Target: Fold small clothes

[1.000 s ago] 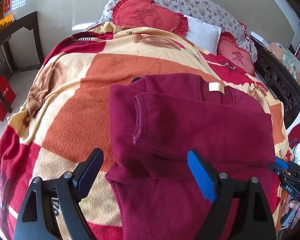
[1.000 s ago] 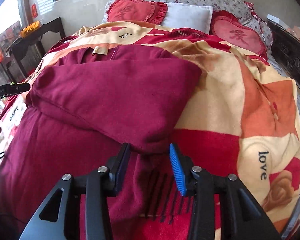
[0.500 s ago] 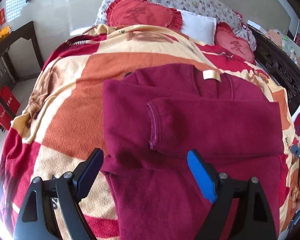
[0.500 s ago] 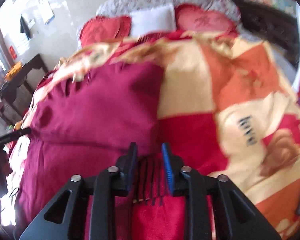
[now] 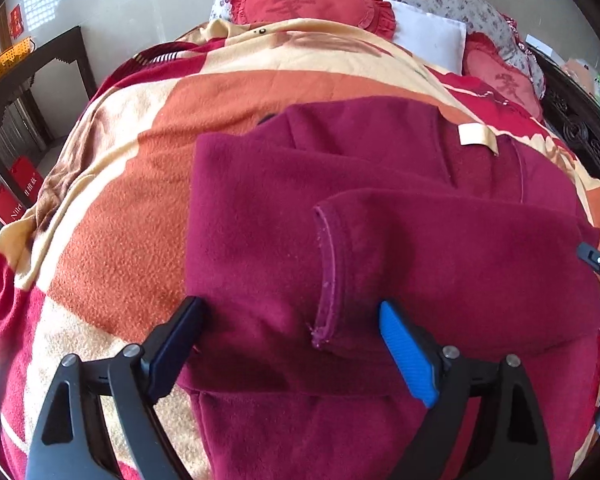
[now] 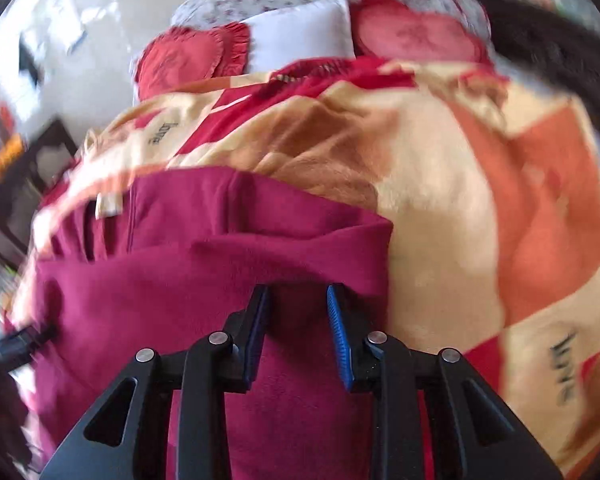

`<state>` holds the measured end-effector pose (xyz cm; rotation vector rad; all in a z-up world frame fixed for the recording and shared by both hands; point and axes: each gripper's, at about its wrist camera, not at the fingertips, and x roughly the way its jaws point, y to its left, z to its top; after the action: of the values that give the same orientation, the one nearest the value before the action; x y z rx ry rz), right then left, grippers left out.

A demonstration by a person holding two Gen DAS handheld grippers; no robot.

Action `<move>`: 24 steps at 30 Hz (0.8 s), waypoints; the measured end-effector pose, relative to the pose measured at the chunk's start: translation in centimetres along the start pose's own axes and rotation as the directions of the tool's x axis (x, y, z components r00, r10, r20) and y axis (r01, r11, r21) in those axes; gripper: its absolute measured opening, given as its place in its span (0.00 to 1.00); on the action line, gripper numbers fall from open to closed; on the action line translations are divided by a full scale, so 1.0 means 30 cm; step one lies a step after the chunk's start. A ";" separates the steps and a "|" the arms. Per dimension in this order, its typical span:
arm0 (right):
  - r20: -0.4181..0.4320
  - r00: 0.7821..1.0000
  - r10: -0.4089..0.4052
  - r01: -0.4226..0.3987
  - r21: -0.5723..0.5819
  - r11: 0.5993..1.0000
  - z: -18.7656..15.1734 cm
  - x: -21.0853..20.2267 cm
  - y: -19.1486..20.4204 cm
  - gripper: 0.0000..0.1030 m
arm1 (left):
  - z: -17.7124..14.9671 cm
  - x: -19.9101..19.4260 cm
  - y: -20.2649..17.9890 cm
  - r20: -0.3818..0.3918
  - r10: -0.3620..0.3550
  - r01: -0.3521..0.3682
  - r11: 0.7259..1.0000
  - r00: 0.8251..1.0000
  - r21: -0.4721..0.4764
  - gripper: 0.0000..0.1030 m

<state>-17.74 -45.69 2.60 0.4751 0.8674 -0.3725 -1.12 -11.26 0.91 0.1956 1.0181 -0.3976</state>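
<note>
Lying flat on the checked blanket [image 5: 132, 216], maroon sweater [image 5: 260, 220] with one sleeve [image 5: 452, 264] folded across its chest; left gripper [image 5: 290, 326] spread wide over the sleeve cuff, right gripper [image 6: 298, 314] partly parted above the sweater's edge, gripping nothing.

Left tool [image 5: 290, 334] wide; right tool [image 6: 298, 320] narrower.

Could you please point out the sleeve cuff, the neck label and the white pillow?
sleeve cuff [image 5: 332, 272], left wrist view, on its stitched hem.
neck label [image 5: 474, 135], left wrist view, label's middle.
white pillow [image 5: 428, 40], left wrist view, its bare front.
</note>
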 end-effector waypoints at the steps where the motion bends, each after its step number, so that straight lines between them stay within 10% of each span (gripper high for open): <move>1: -0.001 1.000 0.004 -0.004 0.008 1.000 0.001 -0.011 -0.001 0.11 | -0.001 -0.002 -0.001 0.001 0.002 -0.002 1.000 1.000 0.004 0.90; 14: -0.082 0.991 -0.109 0.102 -0.083 0.991 -0.178 -0.106 -0.009 0.11 | -0.052 -0.194 0.012 0.034 -0.012 0.012 1.000 0.999 0.008 0.90; 24: 0.034 0.999 -0.013 0.014 -0.051 0.999 -0.179 -0.353 0.077 0.14 | -0.158 -0.395 0.039 0.115 -0.028 0.030 0.999 0.993 -0.016 0.90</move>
<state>-26.29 -39.59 8.60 0.4147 0.8462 -0.3688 -9.85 -5.86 8.56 0.1408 0.9119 -0.4217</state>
